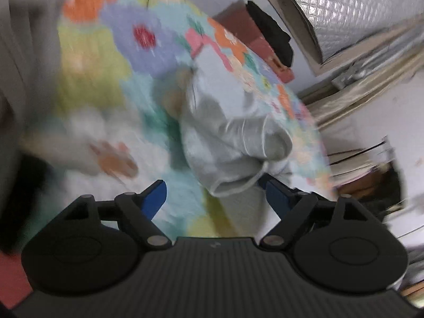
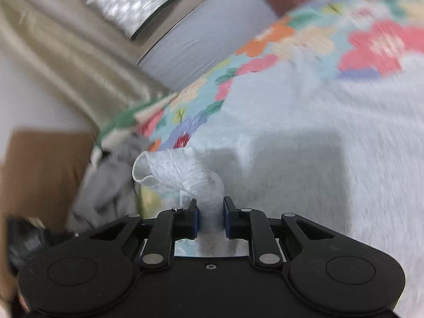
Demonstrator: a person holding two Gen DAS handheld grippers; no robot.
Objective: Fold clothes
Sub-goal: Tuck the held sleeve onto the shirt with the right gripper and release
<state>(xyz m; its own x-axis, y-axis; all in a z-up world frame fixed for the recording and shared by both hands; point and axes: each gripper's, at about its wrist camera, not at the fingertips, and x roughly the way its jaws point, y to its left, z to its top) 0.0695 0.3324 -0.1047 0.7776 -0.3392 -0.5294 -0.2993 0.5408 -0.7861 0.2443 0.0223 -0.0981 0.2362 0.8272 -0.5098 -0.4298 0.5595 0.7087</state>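
Note:
A light grey garment point(image 2: 304, 132) lies spread on a bed with a flowered cover point(image 2: 278, 39). My right gripper point(image 2: 210, 212) is shut on a bunched, twisted edge of this garment, which sticks up between the blue pads. In the left wrist view the same grey garment point(image 1: 233, 143) hangs rumpled over the flowered cover point(image 1: 111, 61). My left gripper point(image 1: 214, 193) is open, its blue fingers point(image 1: 153, 198) wide apart, with a fold of the cloth close by the right finger. The view is blurred.
A darker grey cloth point(image 2: 106, 185) lies heaped at the bed's edge beside a brown box point(image 2: 39, 172). A beige curtain point(image 2: 66, 53) and a quilted silver panel point(image 1: 344, 5) stand behind the bed. A red-brown headboard point(image 1: 251, 34) carries a black item.

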